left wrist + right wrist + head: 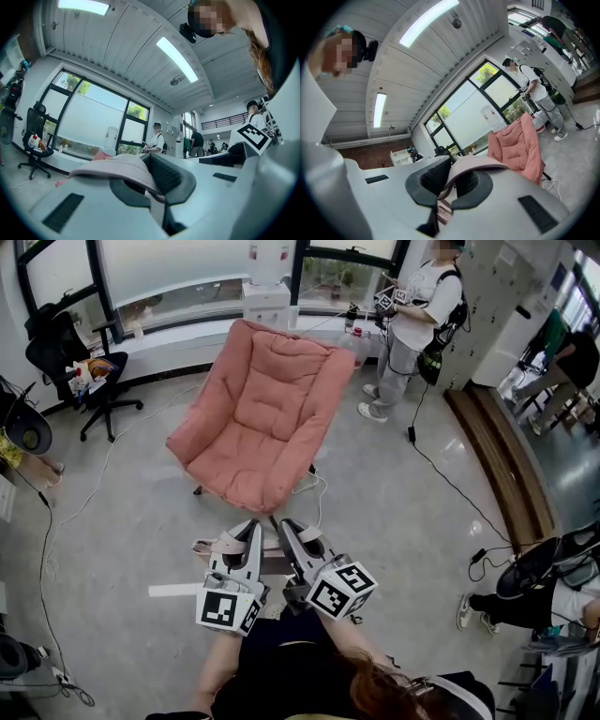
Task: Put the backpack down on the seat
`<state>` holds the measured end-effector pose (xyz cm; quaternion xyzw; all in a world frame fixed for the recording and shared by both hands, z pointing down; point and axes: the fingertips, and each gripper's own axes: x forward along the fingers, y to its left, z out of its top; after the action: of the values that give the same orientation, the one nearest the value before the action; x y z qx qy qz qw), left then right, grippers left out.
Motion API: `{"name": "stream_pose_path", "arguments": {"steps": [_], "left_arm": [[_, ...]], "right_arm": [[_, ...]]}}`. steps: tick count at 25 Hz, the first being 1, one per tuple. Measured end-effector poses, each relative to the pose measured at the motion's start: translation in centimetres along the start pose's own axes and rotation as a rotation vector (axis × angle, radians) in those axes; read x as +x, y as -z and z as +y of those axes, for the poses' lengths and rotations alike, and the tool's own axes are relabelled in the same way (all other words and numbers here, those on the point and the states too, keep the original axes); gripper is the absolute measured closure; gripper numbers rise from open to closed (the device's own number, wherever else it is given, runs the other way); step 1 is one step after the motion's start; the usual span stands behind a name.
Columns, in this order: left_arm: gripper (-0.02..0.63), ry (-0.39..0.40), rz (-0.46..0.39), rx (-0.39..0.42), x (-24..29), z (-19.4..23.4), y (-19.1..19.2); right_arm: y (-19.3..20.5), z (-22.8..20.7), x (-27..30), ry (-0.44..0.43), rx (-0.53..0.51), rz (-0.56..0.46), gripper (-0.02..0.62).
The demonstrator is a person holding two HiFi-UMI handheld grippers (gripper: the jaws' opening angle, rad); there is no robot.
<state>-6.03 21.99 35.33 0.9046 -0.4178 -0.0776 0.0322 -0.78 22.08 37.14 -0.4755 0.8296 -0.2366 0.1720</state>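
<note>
- Left gripper: jaws closed down narrow on a pale-pink strap of the backpack. In the left gripper view the strap lies over the left jaw and runs down between the pads.
- Right gripper: also clamped tight on a pink strap, which arches over the right jaw and is pinched between the dark pads.
- Both grippers sit side by side, close together, tips pointing away from the person and toward the chair.
- Backpack: only the strap parts show in the head view. The body is hidden under the grippers, so its shape cannot be made out.
- Seat: the pink cushioned chair stands just ahead of the gripper tips, open side facing the person. The backpack is held at its front edge and is not on the cushion.
- Surroundings: a black office chair stands far left with items on it, and a white water dispenser stands by the window.
- A person stands behind the chair to the right, with a cable trailing on the grey floor.
</note>
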Motion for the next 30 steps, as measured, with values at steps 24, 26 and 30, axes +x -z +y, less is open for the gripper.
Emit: {"name": "stream_pose_path", "arguments": {"steps": [24,26,30], "left_arm": [[0.588,-0.048,0.01,-0.01,0.9,3.5,0.0],[0.588,-0.051,0.004,-0.013,1.7,4.2,-0.2],[0.588,-0.059,-0.008,-0.015,3.2,6.1,-0.2]], "right_arm": [[0.8,0.0,3.6,-0.046,0.017,0.058,0.558],[0.4,-0.3,4.6,-0.051,0.016,0.059,0.558],[0.0,-1.1,7.0,-0.07,0.011,0.069,0.558]]}}
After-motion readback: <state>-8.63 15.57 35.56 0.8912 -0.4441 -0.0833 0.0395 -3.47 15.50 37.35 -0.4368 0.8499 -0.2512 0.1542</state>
